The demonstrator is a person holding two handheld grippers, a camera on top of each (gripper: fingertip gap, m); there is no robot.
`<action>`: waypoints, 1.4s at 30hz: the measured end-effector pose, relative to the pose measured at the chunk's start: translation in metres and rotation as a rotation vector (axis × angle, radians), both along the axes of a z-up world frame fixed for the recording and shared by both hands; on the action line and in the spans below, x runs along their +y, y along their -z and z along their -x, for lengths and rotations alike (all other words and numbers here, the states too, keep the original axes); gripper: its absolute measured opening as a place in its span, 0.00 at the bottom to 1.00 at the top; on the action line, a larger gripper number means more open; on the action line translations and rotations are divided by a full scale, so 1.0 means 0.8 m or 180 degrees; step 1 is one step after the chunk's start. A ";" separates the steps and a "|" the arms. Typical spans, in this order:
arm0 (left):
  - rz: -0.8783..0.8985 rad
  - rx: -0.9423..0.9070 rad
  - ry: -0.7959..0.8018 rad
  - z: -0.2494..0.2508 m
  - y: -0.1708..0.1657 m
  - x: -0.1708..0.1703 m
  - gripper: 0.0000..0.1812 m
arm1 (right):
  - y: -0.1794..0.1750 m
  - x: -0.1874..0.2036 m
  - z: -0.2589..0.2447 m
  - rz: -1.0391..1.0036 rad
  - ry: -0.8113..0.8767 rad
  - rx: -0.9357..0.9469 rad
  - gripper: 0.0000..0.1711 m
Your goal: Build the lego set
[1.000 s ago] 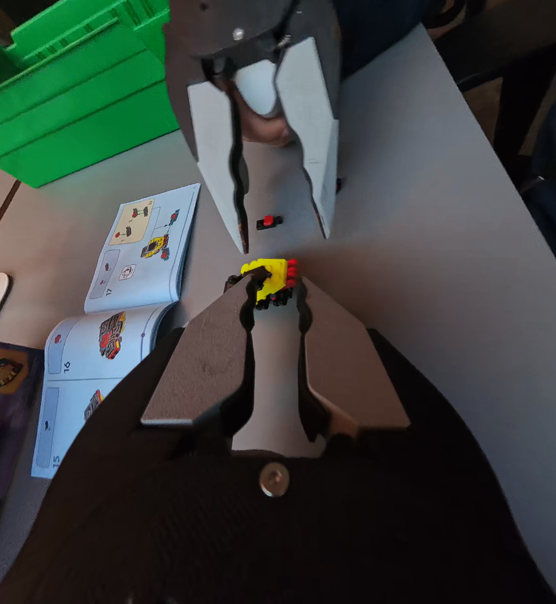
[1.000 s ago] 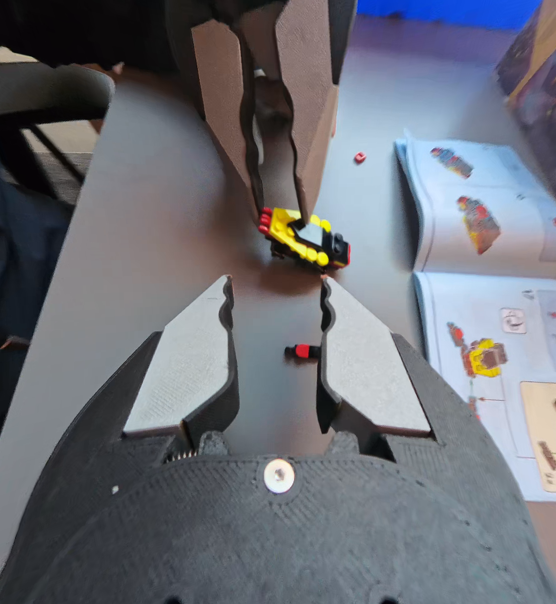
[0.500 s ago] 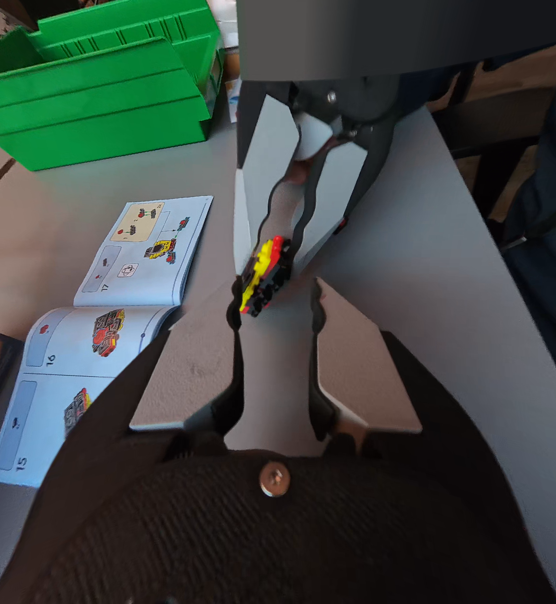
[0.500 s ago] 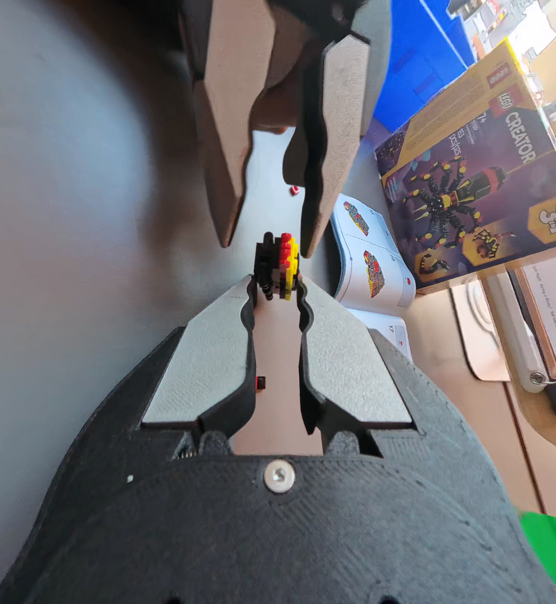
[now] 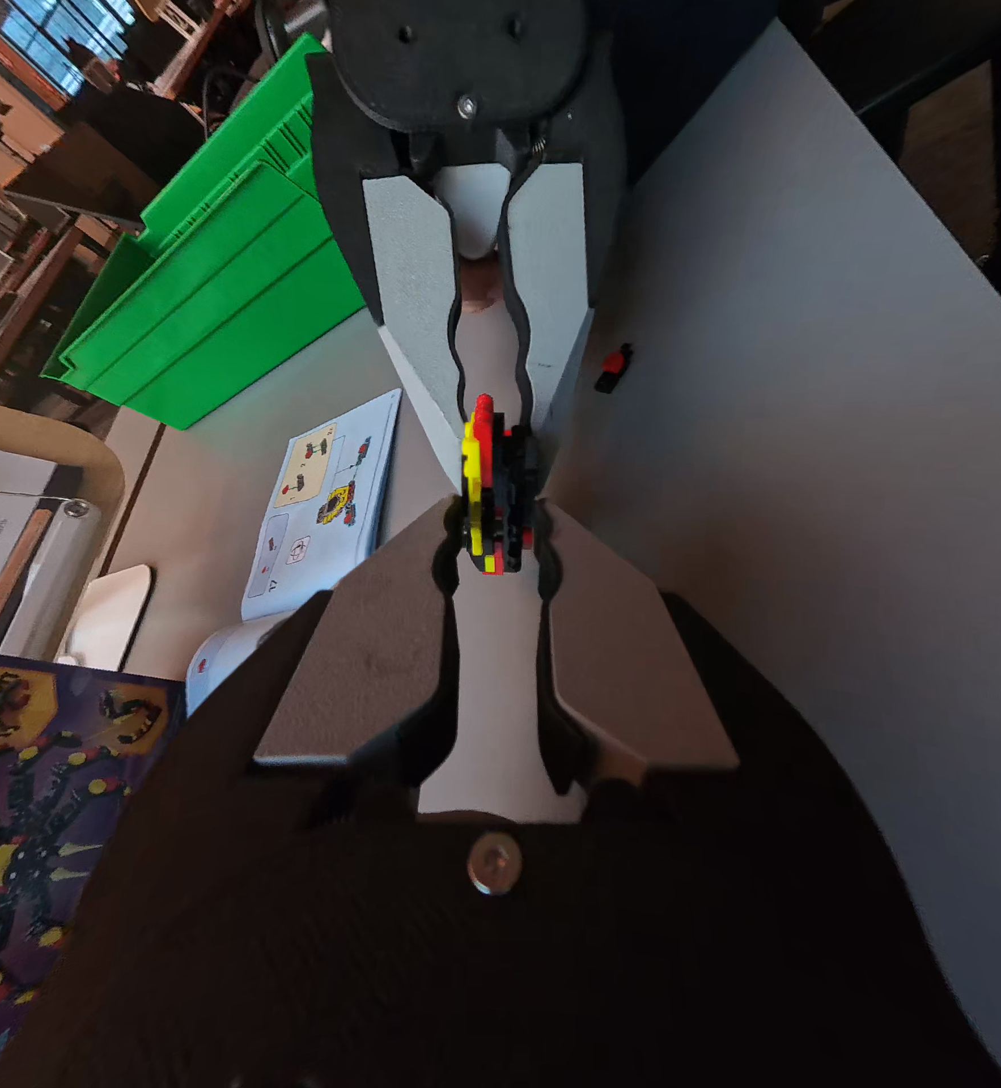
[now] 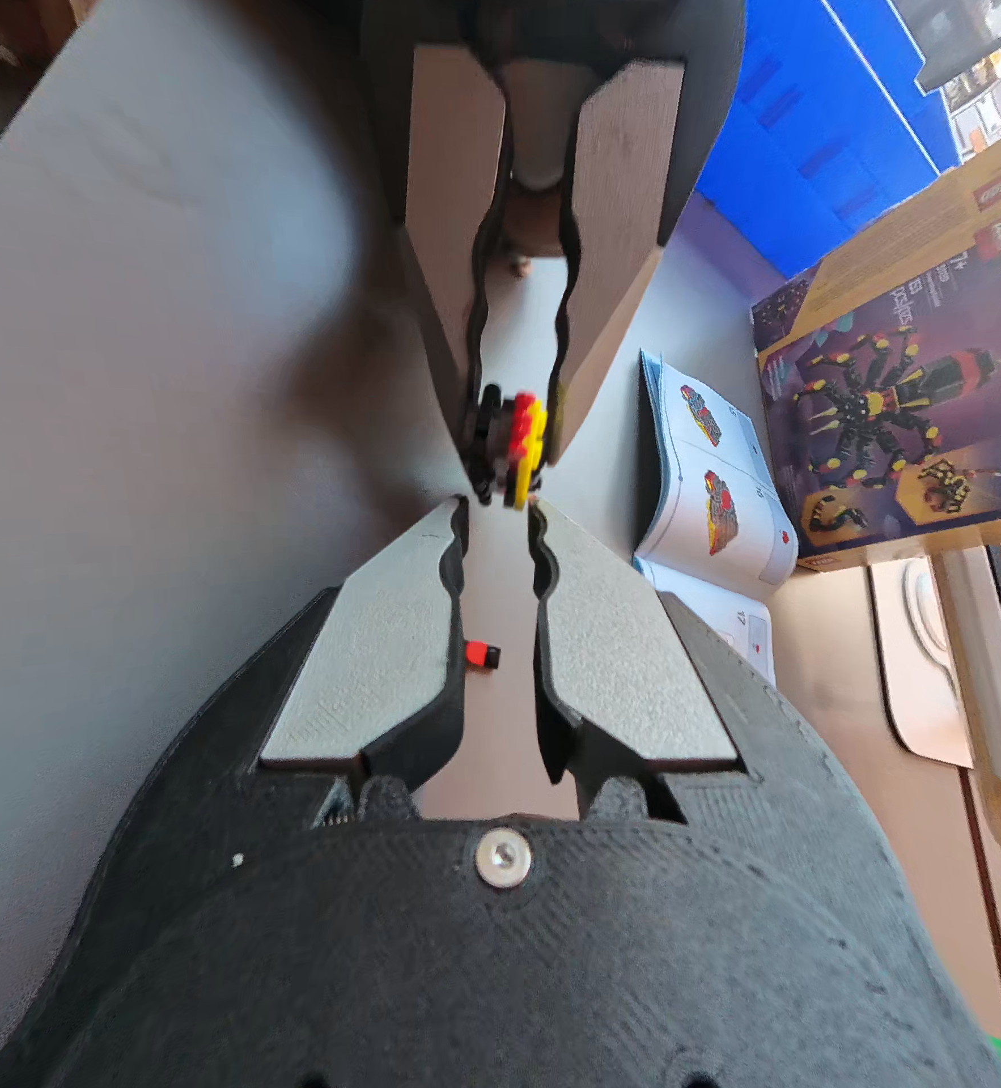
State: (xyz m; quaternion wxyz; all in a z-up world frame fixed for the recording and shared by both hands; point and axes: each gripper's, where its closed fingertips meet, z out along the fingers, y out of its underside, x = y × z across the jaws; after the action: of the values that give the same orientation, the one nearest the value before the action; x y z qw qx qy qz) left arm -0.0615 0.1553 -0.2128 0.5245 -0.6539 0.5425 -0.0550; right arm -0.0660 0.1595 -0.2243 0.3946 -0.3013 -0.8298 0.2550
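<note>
The small yellow, red and black lego assembly (image 5: 495, 488) is held on edge in the air between my two grippers, which face each other tip to tip. My left gripper (image 5: 495, 512) is shut on its near end. In the left wrist view my right gripper (image 5: 495, 435) comes from above, with its tips around the far end. In the right wrist view the assembly (image 6: 510, 447) sits in the left gripper's tips (image 6: 513, 465). My right gripper (image 6: 498, 503) is narrowed on the end nearest it. A small red and black piece (image 6: 482, 654) lies on the grey table (image 6: 133, 294), also seen in the left wrist view (image 5: 613, 368).
The open instruction booklet (image 5: 321, 506) lies left of the grippers, also in the right wrist view (image 6: 716, 500). Green bins (image 5: 209, 294) stand behind it. The purple lego box (image 6: 910, 400) stands by a blue bin (image 6: 810, 135). The table edge runs along the right (image 5: 898, 247).
The assembly went from the table up into the air and turned on edge. My right gripper closed on it and my left opened; now my left has shut on it again.
</note>
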 end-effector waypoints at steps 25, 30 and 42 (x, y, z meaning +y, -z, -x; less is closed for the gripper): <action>-0.0630 0.0466 -0.0197 0.024 0.002 0.020 0.12 | 0.027 0.057 -0.017 0.0707 0.0375 -0.0618 0.22; -0.0665 0.0477 -0.0221 0.027 0.001 0.021 0.12 | 0.023 0.054 -0.011 0.0702 0.0413 -0.0571 0.22; -0.0764 0.0089 -0.0248 0.029 -0.022 0.023 0.11 | 0.032 0.052 -0.033 0.1420 0.0316 -0.1066 0.06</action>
State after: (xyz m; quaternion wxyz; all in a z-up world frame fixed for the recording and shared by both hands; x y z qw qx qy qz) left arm -0.0851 0.1736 -0.1949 0.5932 -0.6077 0.5266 0.0398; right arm -0.0397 0.2012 -0.2496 0.1880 -0.4589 -0.7910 0.3583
